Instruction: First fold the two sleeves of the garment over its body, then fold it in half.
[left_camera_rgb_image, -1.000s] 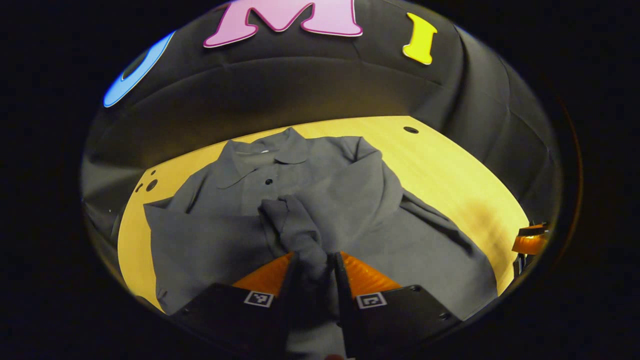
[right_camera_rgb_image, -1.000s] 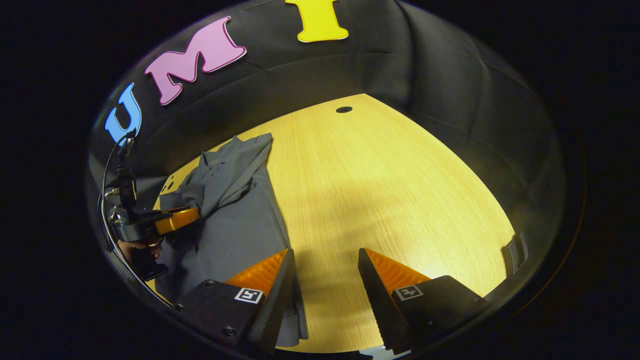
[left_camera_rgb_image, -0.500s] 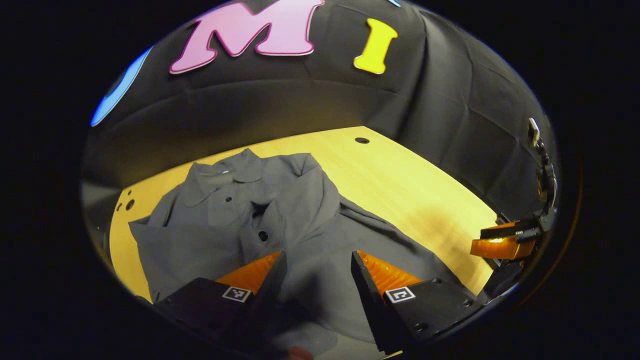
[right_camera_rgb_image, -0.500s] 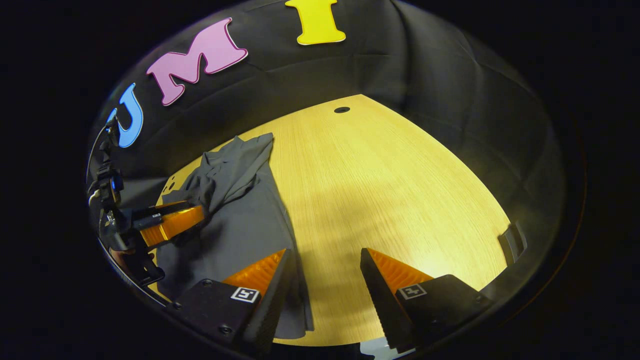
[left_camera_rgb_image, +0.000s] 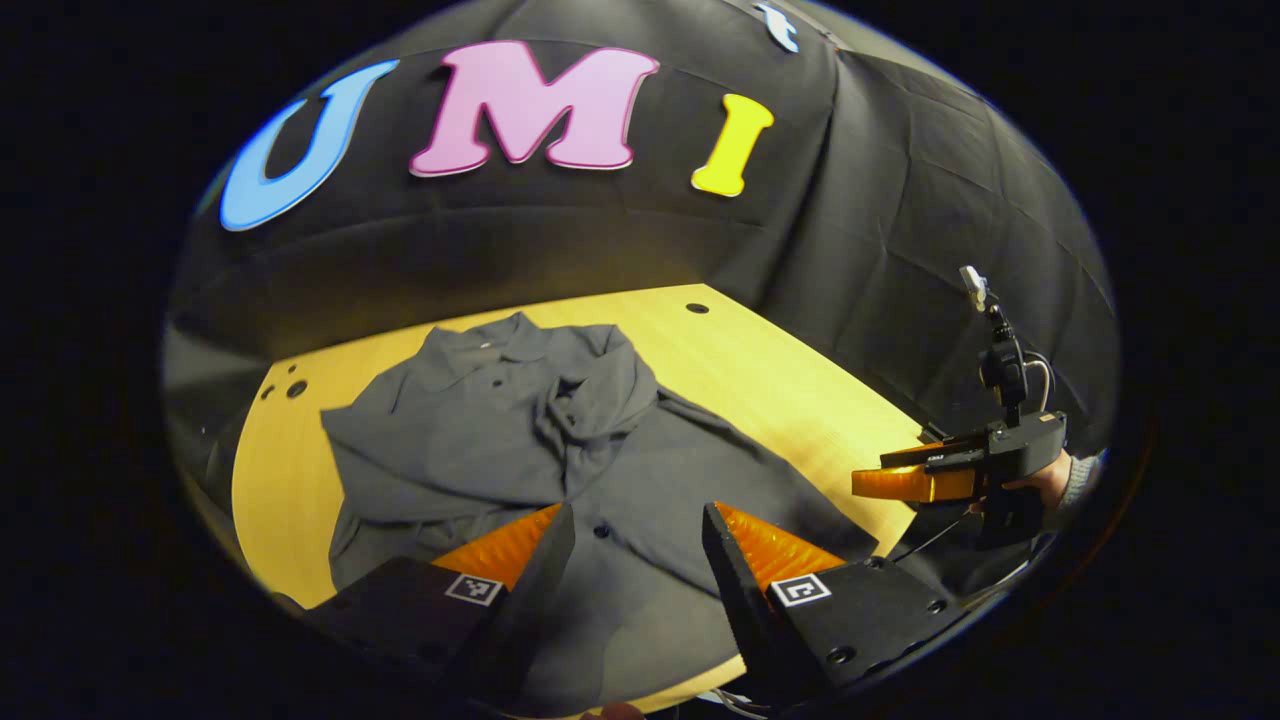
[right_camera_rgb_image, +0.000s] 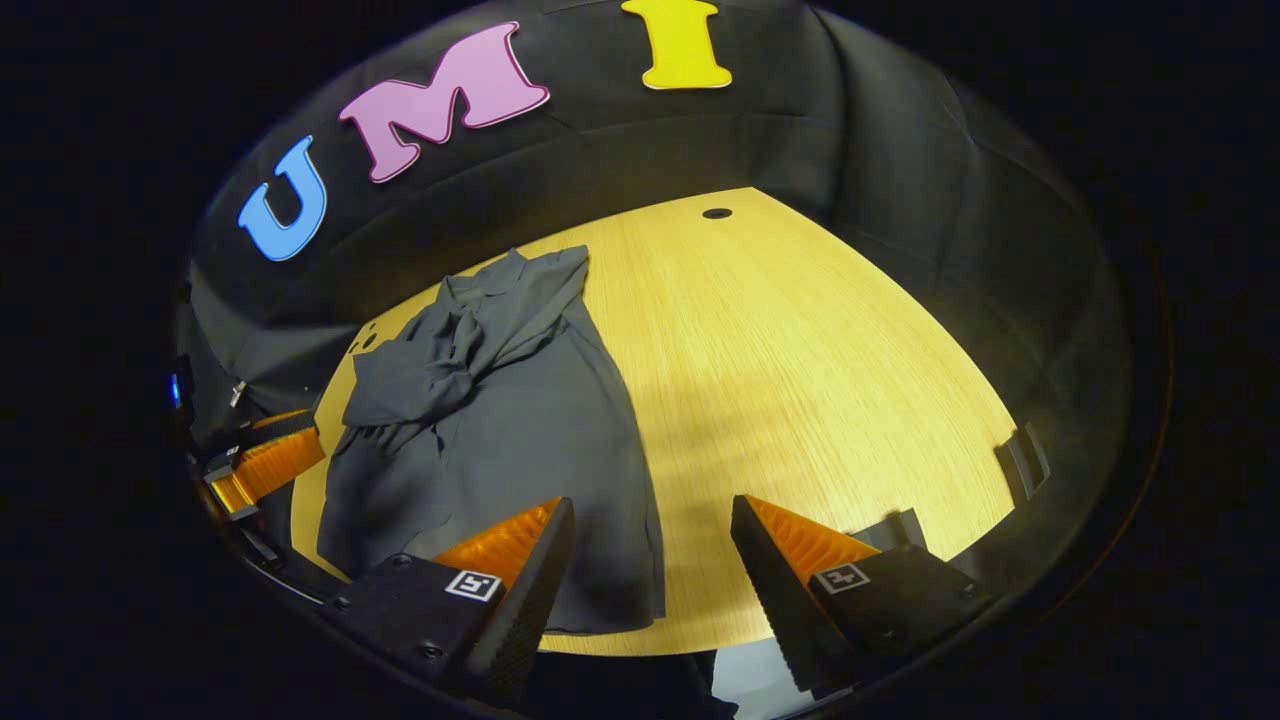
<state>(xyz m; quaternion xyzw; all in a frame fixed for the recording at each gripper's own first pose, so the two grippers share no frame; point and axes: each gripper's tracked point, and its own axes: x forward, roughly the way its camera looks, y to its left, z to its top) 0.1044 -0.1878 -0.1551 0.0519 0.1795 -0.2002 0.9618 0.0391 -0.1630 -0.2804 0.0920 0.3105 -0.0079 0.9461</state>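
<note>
Left gripper view: the left hand-held gripper (left_camera_rgb_image: 635, 545) now hangs with its fingers spread and nothing between them. A second ago those fingers were pinched on a bunched sleeve end over the chest of the grey collared shirt (left_camera_rgb_image: 560, 450); half a second ago they had already parted. The sleeve has been let go and the gripper has pulled back toward the near edge of the wooden counter (left_camera_rgb_image: 790, 370).

The shirt lies face up on the left part of the counter, collar toward the booth wall, hem toward the near edge. Both sleeves (left_camera_rgb_image: 590, 400) now sit heaped across the chest just below the collar, rumpled rather than flat; I cannot tell exactly where one sleeve ends and the other begins.

Right gripper view: the right hand-held gripper (right_camera_rgb_image: 645, 560) is also spread and empty, hovering over the near counter edge with one finger above the shirt's hem corner (right_camera_rgb_image: 610, 590) and the other over bare wood. The left unit shows at that view's far left, off the cloth.

Judgement: the sleeve-folding stage looks finished, if untidy. What remains is the half fold. The hem side lies nearest both grippers, so each taking a hem corner and carrying it toward the collar seems the likely next step. The loose sleeve heap could slide during that lift.
</note>
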